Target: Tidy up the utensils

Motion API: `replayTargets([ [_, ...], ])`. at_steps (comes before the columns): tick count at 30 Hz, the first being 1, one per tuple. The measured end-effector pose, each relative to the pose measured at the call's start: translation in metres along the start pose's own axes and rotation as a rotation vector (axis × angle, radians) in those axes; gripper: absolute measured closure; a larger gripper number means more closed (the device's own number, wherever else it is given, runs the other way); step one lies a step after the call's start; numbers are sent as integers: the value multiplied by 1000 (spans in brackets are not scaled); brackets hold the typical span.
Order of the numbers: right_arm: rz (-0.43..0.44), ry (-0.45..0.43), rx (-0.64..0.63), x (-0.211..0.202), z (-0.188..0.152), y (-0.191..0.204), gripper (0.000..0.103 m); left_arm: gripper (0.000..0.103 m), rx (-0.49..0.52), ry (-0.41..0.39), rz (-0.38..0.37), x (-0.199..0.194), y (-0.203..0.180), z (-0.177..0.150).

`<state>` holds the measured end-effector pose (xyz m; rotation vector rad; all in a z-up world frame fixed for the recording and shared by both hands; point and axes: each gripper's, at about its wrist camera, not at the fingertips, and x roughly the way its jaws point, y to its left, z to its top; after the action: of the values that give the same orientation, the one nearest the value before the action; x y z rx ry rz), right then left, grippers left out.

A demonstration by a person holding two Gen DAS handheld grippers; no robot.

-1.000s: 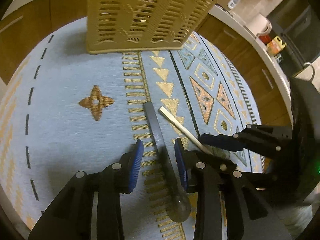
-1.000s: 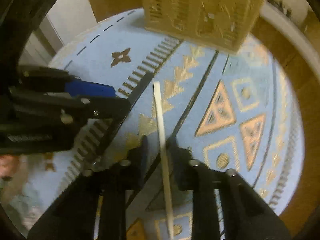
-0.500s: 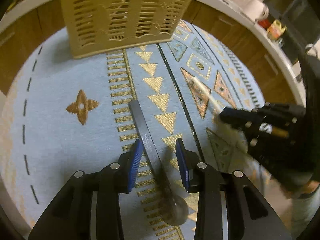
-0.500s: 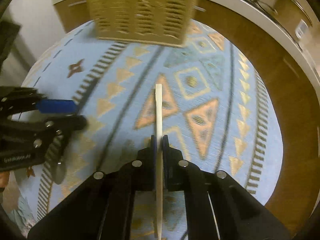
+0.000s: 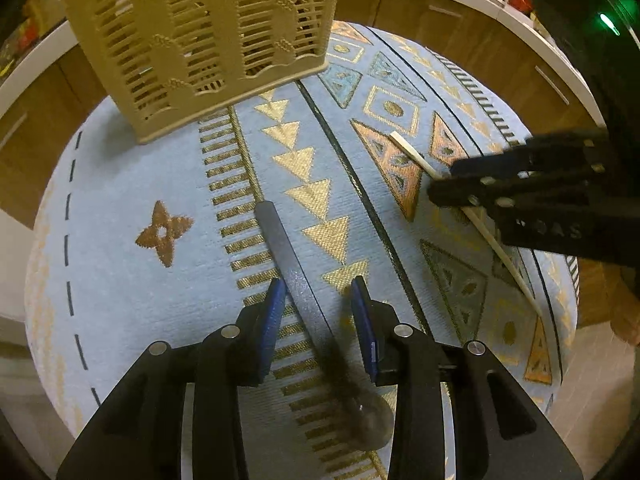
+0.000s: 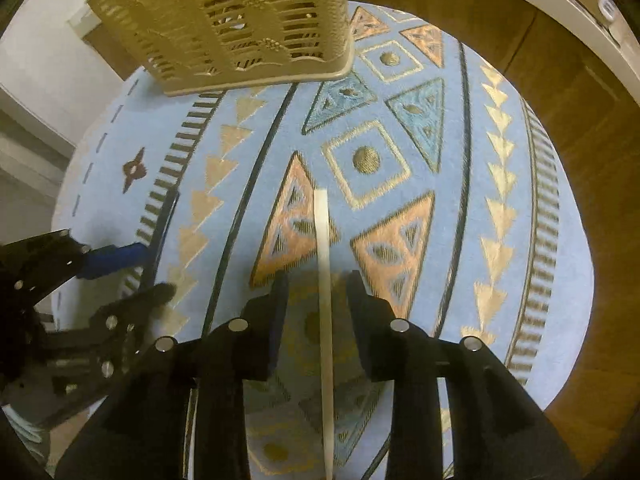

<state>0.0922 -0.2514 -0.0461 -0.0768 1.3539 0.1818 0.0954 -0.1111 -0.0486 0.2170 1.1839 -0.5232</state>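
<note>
A dark metal spoon (image 5: 296, 280) lies on the patterned blue cloth, its handle pointing away and its bowl near the camera. My left gripper (image 5: 318, 294) is open, its blue-padded fingers on either side of the handle. A thin white utensil (image 6: 324, 280) lies on the cloth between the open fingers of my right gripper (image 6: 318, 284); it also shows in the left wrist view (image 5: 416, 158). A tan slotted basket (image 5: 200, 40) stands at the far side of the cloth; it also shows in the right wrist view (image 6: 240, 20).
The blue patterned cloth (image 5: 120, 184) covers a round table. Wooden cabinets with a white counter (image 5: 480, 12) run behind it. The right gripper body (image 5: 540, 200) sits at the right in the left wrist view.
My right gripper, shut on the white utensil half a second ago, has opened and the utensil lies on the cloth further right. My left gripper stays open over the spoon.
</note>
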Motion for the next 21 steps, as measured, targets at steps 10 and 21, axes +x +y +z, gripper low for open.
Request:
replayTargets([
  [10,-58,-64,-85,-5,-7,26,99,94,67,-123,85,-1,-22,-13],
  [21,101,-369,-67,-82,-32,14,99,94,-76,-467,-132,-69,9,-26],
])
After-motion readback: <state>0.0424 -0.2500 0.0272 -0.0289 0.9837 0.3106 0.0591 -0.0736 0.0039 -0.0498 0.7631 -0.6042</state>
